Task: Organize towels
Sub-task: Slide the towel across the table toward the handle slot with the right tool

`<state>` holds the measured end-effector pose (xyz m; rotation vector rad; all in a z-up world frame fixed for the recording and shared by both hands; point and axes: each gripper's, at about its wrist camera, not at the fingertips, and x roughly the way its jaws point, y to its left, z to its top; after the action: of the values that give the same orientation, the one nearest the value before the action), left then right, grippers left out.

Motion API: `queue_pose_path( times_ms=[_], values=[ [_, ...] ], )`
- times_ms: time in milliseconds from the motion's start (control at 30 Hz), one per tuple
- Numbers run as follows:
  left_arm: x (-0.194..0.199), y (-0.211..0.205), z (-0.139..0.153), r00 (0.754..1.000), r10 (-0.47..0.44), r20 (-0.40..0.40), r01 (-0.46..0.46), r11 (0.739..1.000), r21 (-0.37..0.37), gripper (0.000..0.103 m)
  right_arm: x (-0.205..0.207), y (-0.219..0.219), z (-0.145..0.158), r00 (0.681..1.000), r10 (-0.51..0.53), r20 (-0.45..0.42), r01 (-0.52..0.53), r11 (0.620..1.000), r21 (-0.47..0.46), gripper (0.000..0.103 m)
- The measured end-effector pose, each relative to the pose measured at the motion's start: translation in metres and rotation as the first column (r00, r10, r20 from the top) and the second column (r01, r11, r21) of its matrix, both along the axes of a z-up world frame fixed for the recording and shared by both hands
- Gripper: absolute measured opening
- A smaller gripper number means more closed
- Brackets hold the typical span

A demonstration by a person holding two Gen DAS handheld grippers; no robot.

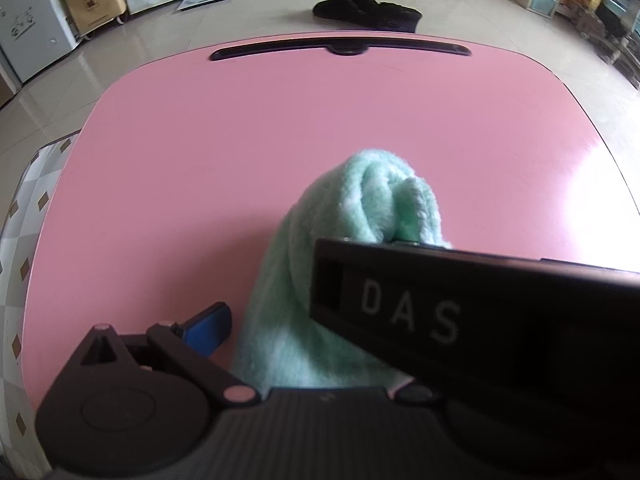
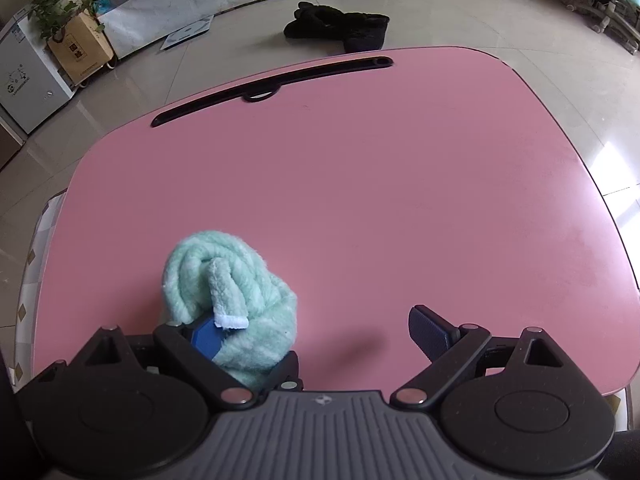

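I have the mint-green towel bunched into a loose roll near the front edge of the pink table, left of centre, with one hemmed corner flopped over the top; I judge it gathered there so a tidy fold or roll can be made on the bare surface.

My right gripper stands well open: its left finger touches the towel's flank, the other finger is clear, so nothing is pinched.

In the left wrist view the left gripper has towel lying between its blue finger and a black block marked DAS that hides the rest; I cannot tell whether it grips.
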<state>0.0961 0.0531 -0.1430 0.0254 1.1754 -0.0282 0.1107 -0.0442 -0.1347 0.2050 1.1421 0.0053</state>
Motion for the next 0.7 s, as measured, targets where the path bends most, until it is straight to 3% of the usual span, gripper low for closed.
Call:
queue_pose_path(
  times_ms=[267, 700],
  values=[
    [0.007, -0.001, -0.001, 1.000, 0.019, 0.011, -0.019, 1.000, -0.003, 0.103, 0.008, 0.003, -0.002, 1.000, 0.005, 0.008, -0.005, 1.000, 0.011, 0.093],
    [0.017, -0.023, -0.001, 1.000, -0.003, 0.023, 0.003, 1.000, -0.005, 0.103, 0.013, -0.020, -0.002, 0.997, -0.076, 0.008, 0.076, 0.997, 0.025, 0.093]
  ],
)
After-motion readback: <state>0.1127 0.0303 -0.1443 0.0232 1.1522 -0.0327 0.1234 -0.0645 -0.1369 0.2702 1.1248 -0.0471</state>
